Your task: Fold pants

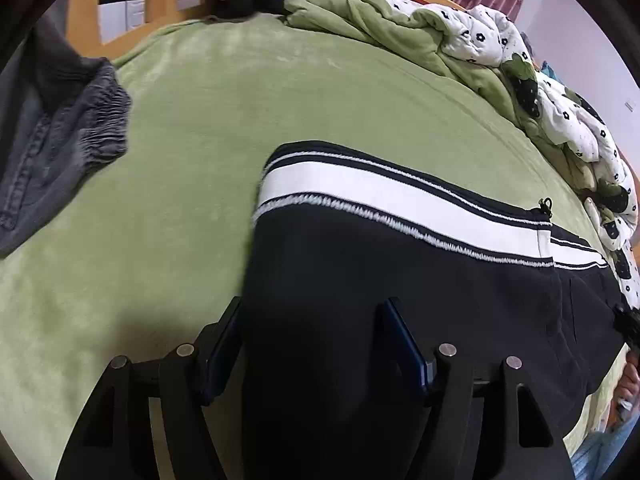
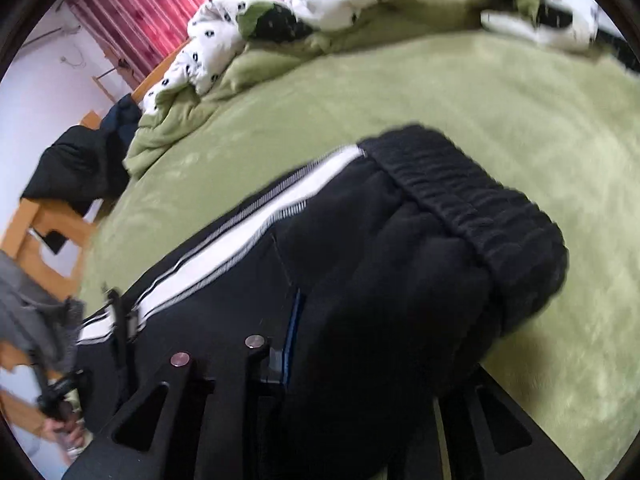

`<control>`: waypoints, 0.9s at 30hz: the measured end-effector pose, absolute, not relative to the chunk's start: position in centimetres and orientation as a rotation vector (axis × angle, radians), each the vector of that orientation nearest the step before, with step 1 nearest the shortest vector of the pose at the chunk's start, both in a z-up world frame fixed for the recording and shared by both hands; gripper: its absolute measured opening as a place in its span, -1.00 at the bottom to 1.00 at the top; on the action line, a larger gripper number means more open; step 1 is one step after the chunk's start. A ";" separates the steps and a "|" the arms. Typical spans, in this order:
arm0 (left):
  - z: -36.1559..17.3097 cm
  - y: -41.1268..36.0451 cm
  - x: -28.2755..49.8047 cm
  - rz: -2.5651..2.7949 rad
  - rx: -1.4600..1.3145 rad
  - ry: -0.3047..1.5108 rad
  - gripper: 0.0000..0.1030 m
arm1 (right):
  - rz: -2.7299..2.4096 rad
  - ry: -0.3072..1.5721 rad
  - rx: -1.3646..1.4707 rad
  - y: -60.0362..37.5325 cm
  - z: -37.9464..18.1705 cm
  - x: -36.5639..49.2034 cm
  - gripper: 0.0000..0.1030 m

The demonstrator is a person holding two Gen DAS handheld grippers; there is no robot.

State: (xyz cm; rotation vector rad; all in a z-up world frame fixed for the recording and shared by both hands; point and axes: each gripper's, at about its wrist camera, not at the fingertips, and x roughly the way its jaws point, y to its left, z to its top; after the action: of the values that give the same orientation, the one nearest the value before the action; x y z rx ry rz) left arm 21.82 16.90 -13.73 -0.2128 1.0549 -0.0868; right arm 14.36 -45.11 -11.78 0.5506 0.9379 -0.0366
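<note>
Black pants (image 1: 360,272) with a white side stripe (image 1: 380,196) lie across the green bed. In the left wrist view my left gripper (image 1: 312,320) stands with its fingers apart, the hem end of the pants between them. In the right wrist view the waist end (image 2: 400,280) with its ribbed elastic band (image 2: 472,196) is bunched between the fingers of my right gripper (image 2: 360,328); its right finger is hidden under the cloth. The left gripper shows small at the left edge of that view (image 2: 116,320).
A green fleece sheet (image 1: 240,120) covers the bed. Grey jeans (image 1: 60,128) lie at the left. A green and white flower-print quilt (image 1: 480,40) is heaped along the far side. A wooden bed frame (image 1: 84,16) and dark clothes (image 2: 76,168) are behind. Red curtains (image 2: 160,0) hang beyond.
</note>
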 end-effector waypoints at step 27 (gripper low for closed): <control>-10.0 11.3 11.1 -0.056 -0.329 0.811 0.48 | -0.064 0.574 0.502 -50.0 -8.4 12.9 -0.26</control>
State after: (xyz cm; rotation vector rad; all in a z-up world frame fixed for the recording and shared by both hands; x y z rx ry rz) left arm 11.07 11.25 -10.00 -0.3293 0.8113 -0.0558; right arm 12.95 -49.99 -8.38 0.5020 0.5744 -0.0644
